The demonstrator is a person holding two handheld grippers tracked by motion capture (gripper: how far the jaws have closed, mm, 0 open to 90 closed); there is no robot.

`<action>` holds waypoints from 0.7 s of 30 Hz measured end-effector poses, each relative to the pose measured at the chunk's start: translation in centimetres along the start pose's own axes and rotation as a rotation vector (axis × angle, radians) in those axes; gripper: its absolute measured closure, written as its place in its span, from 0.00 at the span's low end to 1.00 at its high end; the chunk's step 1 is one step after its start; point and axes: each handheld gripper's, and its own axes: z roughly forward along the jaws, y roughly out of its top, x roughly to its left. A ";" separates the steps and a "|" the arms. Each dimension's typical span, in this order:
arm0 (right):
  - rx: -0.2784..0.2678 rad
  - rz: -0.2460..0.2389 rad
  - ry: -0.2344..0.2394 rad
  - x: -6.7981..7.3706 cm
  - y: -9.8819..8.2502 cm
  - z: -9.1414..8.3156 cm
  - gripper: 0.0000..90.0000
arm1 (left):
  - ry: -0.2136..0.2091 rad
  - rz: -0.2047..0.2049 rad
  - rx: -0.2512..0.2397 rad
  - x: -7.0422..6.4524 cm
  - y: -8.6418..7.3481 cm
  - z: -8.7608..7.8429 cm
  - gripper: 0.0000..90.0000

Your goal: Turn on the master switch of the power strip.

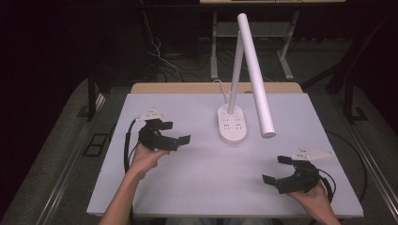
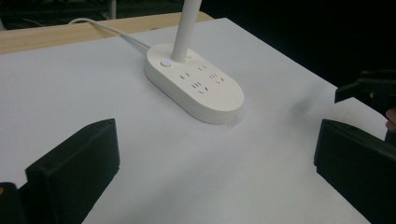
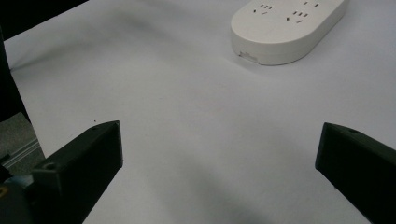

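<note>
A white desk lamp stands at the middle back of the white table [image 1: 206,178]. Its oval base [image 1: 233,124] carries sockets and a round button [image 2: 165,63], and its long tube head [image 1: 256,77] slants down to the right. My left gripper [image 1: 174,132] hovers left of the base, open, its jaws pointing right with nothing between them. My right gripper [image 1: 276,169] is near the front right, open and empty, pointing left. The base [image 2: 196,86] lies ahead of the left jaws, and its near end [image 3: 287,28] shows at the top of the right gripper view.
The lamp's white cord [image 2: 112,30] runs off the back over a wooden desk edge [image 1: 216,87]. Dark floor with cables and desk legs lies beyond. The right gripper [image 2: 369,88] shows at the right edge of the left gripper view.
</note>
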 end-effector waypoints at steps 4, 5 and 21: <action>-0.005 0.000 0.002 0.1 0.0 0.0 0.00 | 0.001 0.019 -0.005 -0.7 -1.3 -0.6 0.00; -0.005 0.005 0.006 0.1 0.0 0.1 0.00 | 0.004 0.030 -0.003 -0.8 -1.5 -0.7 0.00; -0.019 0.014 0.015 0.1 -0.1 0.1 0.00 | -0.007 0.001 -0.024 -1.3 -6.7 -2.5 0.00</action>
